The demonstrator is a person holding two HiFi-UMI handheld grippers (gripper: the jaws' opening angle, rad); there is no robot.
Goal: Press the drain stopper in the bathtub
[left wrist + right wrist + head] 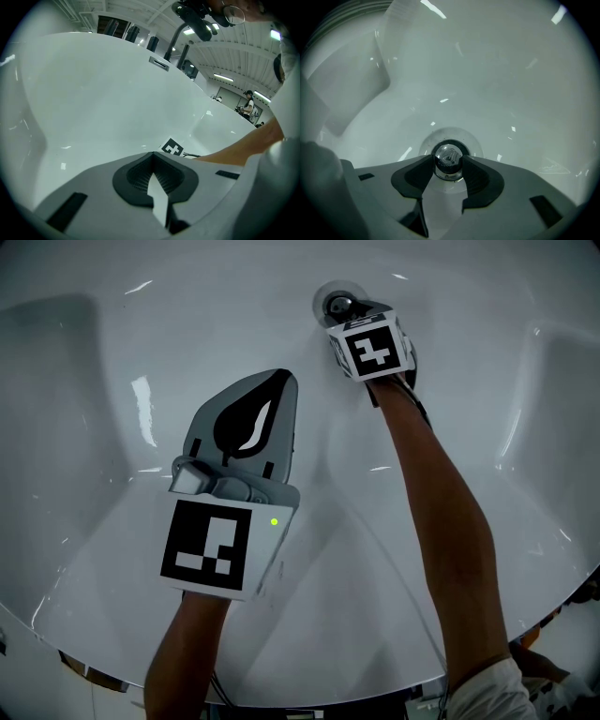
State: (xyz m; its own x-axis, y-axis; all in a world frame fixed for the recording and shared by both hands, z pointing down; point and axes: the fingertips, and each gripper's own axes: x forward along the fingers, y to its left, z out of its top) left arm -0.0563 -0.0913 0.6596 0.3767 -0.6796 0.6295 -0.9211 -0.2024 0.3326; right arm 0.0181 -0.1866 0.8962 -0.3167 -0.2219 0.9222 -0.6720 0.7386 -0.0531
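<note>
While the left gripper [152, 161] hangs back from the drain stopper [448, 157], jaws together, the right gripper [448, 164] straddles it, jaws apart.

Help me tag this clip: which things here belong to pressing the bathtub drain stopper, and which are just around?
Part of the job:
- drain stopper, between the parted jaws of the right gripper
- bathtub

Just around:
- left gripper, shut and empty
- metal plate on the tub wall
- person standing far behind
</note>
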